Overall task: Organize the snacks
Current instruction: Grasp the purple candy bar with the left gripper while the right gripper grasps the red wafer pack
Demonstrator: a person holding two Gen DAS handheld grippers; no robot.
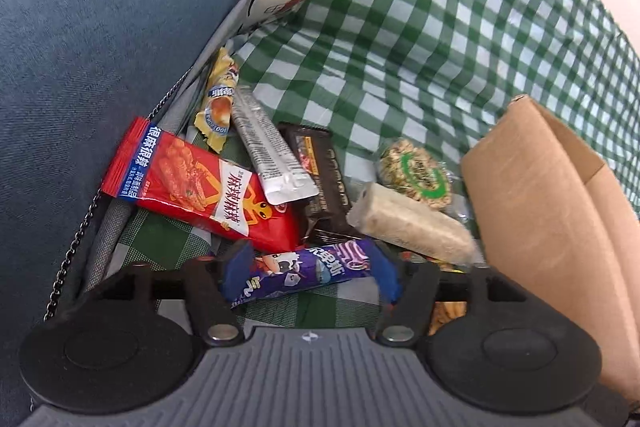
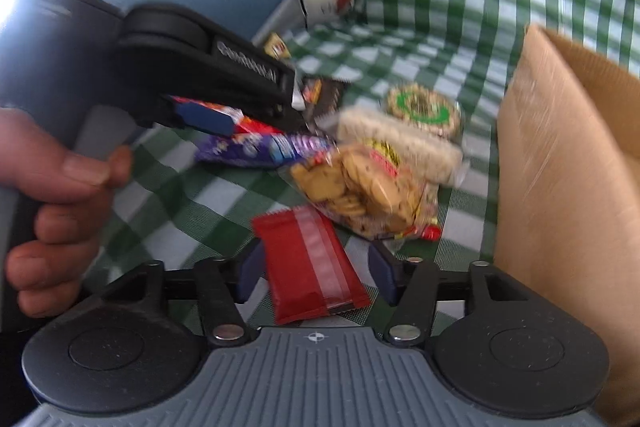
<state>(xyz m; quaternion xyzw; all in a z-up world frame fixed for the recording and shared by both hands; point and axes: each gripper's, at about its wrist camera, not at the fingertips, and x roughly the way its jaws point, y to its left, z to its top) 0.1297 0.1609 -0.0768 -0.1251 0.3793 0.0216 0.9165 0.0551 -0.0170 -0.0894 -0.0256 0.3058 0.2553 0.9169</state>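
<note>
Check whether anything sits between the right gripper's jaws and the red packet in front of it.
Nothing visible does. The red packet already lies between the right gripper's open jaws on the checked cloth. The biscuit bag lies just beyond it, toward the cardboard box.

A shiny purple cartoon-printed snack bar (image 1: pixel 298 273) lies flat on the green-checked cloth. Just behind it a long red foil packet (image 1: pixel 200 187) lies slanted. A brown cardboard box (image 1: pixel 552 223) (open-topped, flaps up) stands beside the pile.
</note>
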